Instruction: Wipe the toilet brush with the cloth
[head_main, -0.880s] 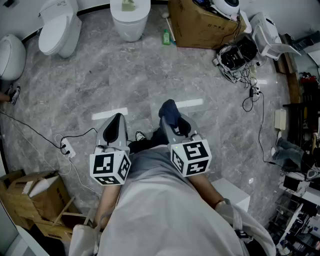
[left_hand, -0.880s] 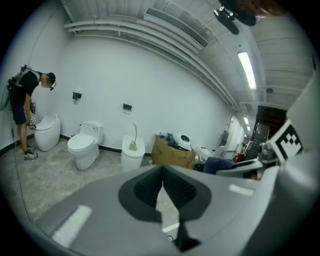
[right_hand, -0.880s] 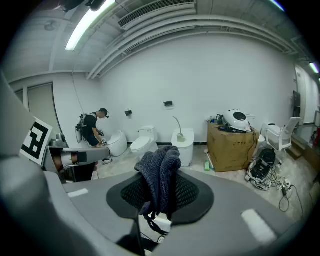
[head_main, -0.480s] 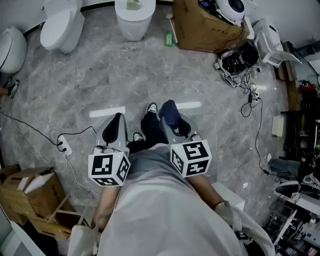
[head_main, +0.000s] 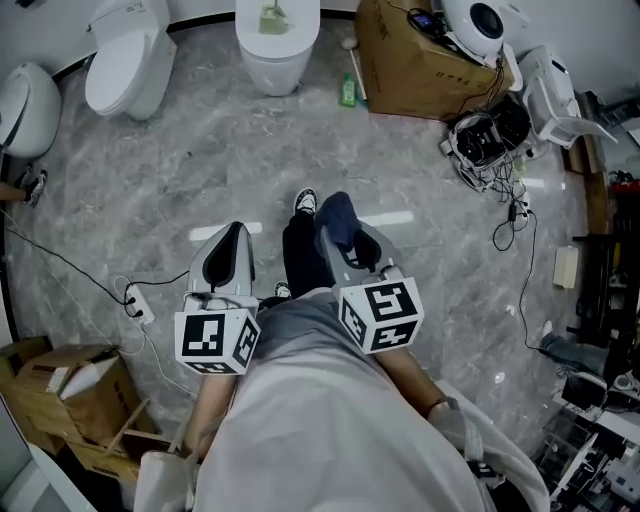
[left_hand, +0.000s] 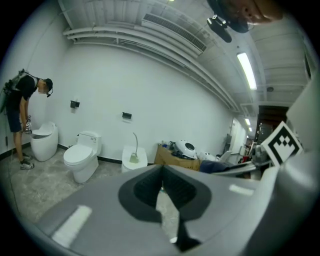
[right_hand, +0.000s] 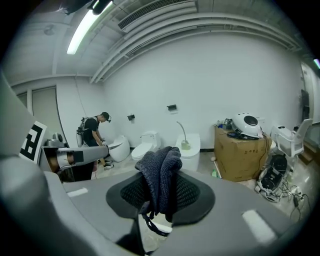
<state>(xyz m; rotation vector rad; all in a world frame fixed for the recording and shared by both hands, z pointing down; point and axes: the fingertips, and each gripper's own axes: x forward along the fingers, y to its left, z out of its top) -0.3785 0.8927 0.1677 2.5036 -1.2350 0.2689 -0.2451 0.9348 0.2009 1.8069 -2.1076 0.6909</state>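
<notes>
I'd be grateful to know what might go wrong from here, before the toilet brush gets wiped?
1. The cloth is pinched only by a fold in the right gripper and bulges loose above the jaws, so it might slip out.
2. The toilet brush stands upright on a white toilet. Wiping could topple it unless the left gripper, shut and empty, steadies it.
3. A power strip lies on the floor nearby and may be a trip hazard.

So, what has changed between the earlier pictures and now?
The person has walked forward toward the middle toilet: it and the cardboard box slid down the head view, and a shoe stepped ahead. Unchanged: the right tool clamps the dark cloth, the left tool is shut and empty.
</notes>
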